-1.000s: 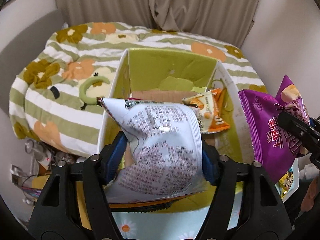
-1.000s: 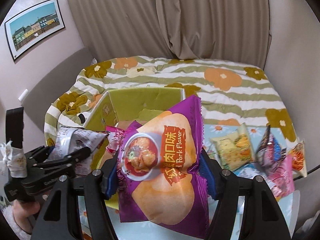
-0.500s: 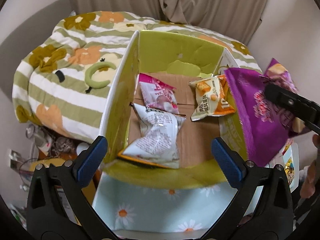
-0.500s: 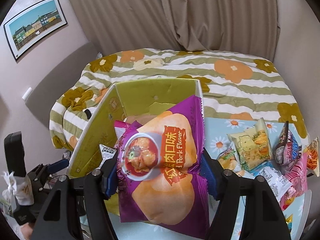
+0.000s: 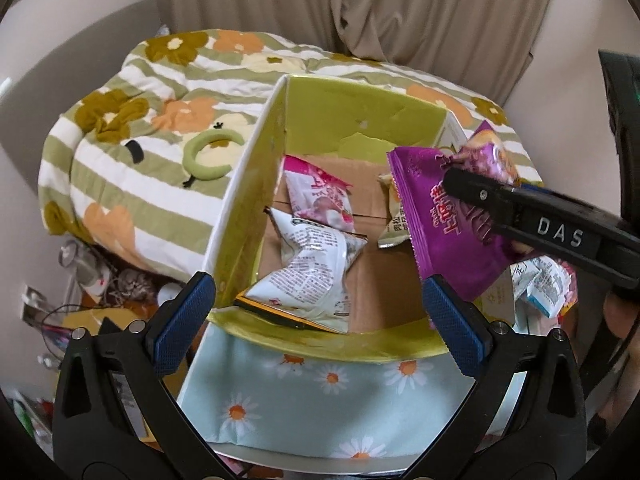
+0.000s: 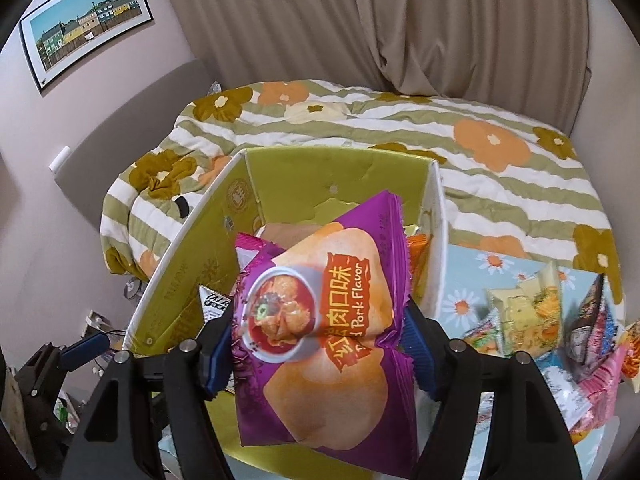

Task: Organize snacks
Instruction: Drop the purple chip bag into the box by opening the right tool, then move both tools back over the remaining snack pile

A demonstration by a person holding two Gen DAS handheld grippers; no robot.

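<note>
An open cardboard box with green inner walls (image 5: 352, 116) (image 6: 316, 172) stands on the daisy-print table. Inside lie a white snack bag (image 5: 312, 272), a pink bag (image 5: 320, 196) and a beige-orange bag (image 5: 394, 220). My left gripper (image 5: 320, 320) is open and empty, just in front of the box's near wall. My right gripper (image 6: 316, 344) is shut on a purple pork-flavour chip bag (image 6: 320, 320) and holds it over the box's right side; the bag also shows in the left wrist view (image 5: 452, 224).
Several loose snack packets (image 6: 528, 316) lie on the daisy tablecloth (image 5: 320, 396) right of the box. A bed with a striped flower quilt (image 6: 440, 128) lies behind. Clutter sits on the floor at the left (image 5: 88, 280).
My left gripper opened and dropped the white bag into the box, then drew back. My right gripper carried the purple bag left, over the box.
</note>
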